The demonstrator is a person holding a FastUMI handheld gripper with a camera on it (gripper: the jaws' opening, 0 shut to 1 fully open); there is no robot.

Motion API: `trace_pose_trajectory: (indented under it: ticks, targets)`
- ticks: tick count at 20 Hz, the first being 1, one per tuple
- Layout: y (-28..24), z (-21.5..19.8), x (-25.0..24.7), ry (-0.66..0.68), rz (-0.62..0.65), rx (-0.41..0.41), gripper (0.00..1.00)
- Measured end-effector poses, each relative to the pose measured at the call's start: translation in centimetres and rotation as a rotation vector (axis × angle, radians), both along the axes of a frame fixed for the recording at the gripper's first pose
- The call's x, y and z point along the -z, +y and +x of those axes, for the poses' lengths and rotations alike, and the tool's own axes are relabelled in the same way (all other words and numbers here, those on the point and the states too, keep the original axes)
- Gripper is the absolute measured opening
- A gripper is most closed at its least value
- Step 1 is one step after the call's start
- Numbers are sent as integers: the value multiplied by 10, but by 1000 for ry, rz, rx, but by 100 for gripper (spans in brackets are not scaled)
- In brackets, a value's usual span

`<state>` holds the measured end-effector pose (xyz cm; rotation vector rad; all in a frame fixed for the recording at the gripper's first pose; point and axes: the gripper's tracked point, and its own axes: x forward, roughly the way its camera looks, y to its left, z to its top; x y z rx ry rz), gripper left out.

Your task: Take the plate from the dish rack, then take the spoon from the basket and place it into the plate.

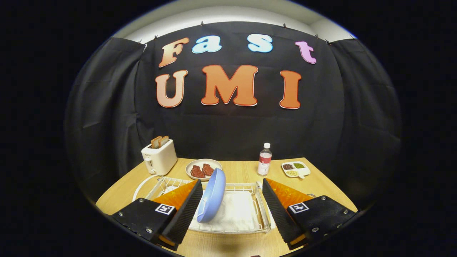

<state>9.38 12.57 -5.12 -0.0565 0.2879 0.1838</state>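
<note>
A light blue plate (212, 196) stands on its edge in the white wire dish rack (263, 216), which is lined with a white cloth. My gripper (231, 181) is open and wide, its two fingers straddling the rack. The plate is between them, close against the ridged pad of the left finger (187, 210); I cannot tell whether they touch. The right finger (276, 210) is well apart from the plate, with the cloth showing in the gap.
On the wooden table (242, 246) beyond the rack are a white toaster (159, 159) with bread slices, a plate of meat pieces (203, 169), a water bottle (264, 159) and a small divided dish of beans (295, 169). A white cord (140, 187) curves beside the rack.
</note>
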Motion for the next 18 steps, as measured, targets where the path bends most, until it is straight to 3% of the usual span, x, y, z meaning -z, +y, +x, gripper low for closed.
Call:
trace_pose_trajectory:
  ticks: [10, 16, 18]
  targets:
    - [32, 60, 63, 208, -34, 35, 100]
    - [44, 68, 99, 326, -45, 52, 100]
    - [46, 69, 102, 337, -52, 64, 92]
